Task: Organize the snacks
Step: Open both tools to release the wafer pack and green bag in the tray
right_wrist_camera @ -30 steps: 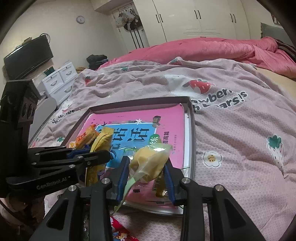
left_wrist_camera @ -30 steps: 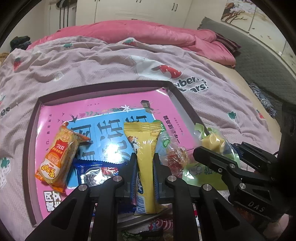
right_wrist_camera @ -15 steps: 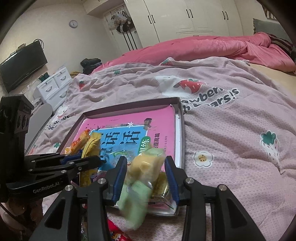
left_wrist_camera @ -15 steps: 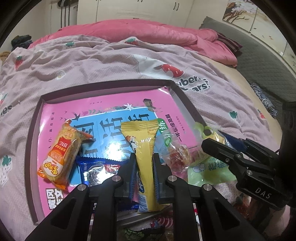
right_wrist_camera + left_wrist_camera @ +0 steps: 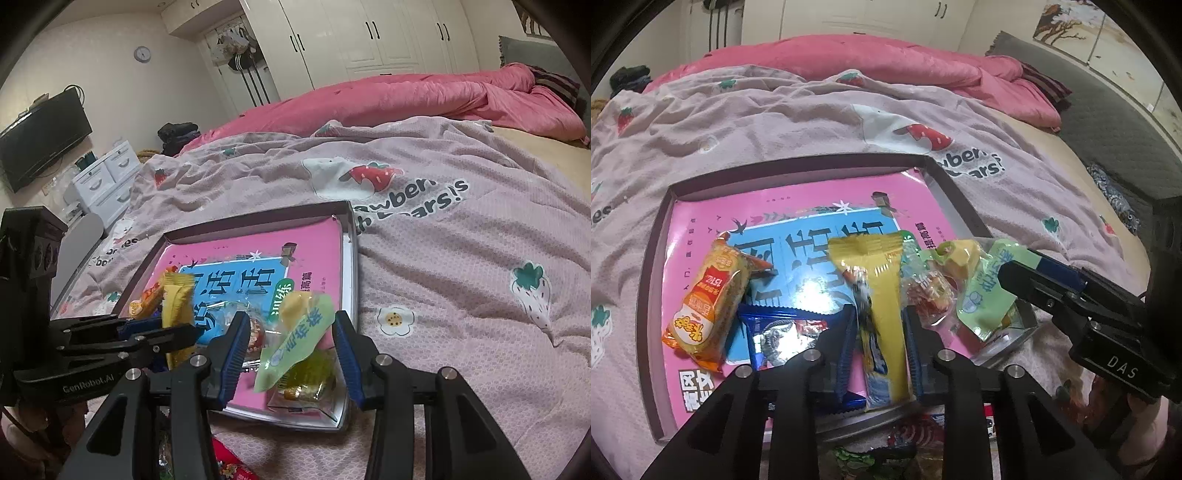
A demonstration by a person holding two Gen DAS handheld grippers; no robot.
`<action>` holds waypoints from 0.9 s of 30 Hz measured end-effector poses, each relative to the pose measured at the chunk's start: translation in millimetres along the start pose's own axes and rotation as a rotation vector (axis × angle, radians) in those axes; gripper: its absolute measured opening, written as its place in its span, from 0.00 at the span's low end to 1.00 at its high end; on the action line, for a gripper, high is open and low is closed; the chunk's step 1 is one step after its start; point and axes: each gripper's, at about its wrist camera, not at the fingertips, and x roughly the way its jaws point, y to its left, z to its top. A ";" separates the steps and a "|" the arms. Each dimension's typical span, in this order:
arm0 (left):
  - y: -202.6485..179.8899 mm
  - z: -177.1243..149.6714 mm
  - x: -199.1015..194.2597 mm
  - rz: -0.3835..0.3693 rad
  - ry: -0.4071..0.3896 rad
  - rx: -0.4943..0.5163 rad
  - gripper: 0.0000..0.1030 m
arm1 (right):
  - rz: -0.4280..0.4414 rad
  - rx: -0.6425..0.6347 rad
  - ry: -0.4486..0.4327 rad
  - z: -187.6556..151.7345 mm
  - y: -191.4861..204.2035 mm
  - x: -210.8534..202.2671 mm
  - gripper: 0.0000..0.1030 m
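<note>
1. Since half a second ago the right gripper (image 5: 290, 354) has let go: its fingers now stand wide apart, and the light green pouch (image 5: 295, 341) that was pinched between them now lies loose in the gap, touching neither pad.
2. Left gripper (image 5: 879, 343) unchanged in grip: fingers narrow, clamped on the yellow packet (image 5: 877, 295), which sticks out forward along the fingers, over the tray's near edge.
3. The green pouch, seen from the left wrist (image 5: 986, 295), rests at the tray's near right corner, partly on top of a clear-wrapped yellow-green snack (image 5: 310, 384).
4. Just left of the pouch, a clear bag of red candy (image 5: 927, 299) lies touching the yellow packet's right side.
5. Blue cookie packet (image 5: 779, 332) lies at the tray's near edge, just left of the left gripper, partly under its left finger.
6. Orange cracker pack (image 5: 709, 302) lies toward the tray's left edge, its end overlapping the blue packet.
7. The tray (image 5: 798, 171), dark-rimmed, is lined by a pink and blue book (image 5: 812, 206) with large characters; the far half of the book is bare.
8. Tray sits on a pale pink strawberry-print blanket (image 5: 461, 266); a pink duvet (image 5: 406, 99) is bunched along the bed's far edge.
9. Red and green wrappers (image 5: 905, 439) are partly visible on the blanket below the tray's near edge, mostly hidden by the gripper.
</note>
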 end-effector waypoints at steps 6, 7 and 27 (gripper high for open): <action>-2.3 0.4 -3.2 -0.008 -0.006 0.005 0.41 | 0.006 0.004 -0.004 0.5 0.9 -1.4 0.45; -2.0 0.6 -4.0 -0.009 -0.007 0.003 0.41 | 0.005 0.003 -0.005 0.7 1.1 -1.7 0.45; -6.8 1.9 -30.7 0.037 -0.050 0.025 0.59 | 0.034 -0.056 -0.119 8.7 13.9 -27.1 0.58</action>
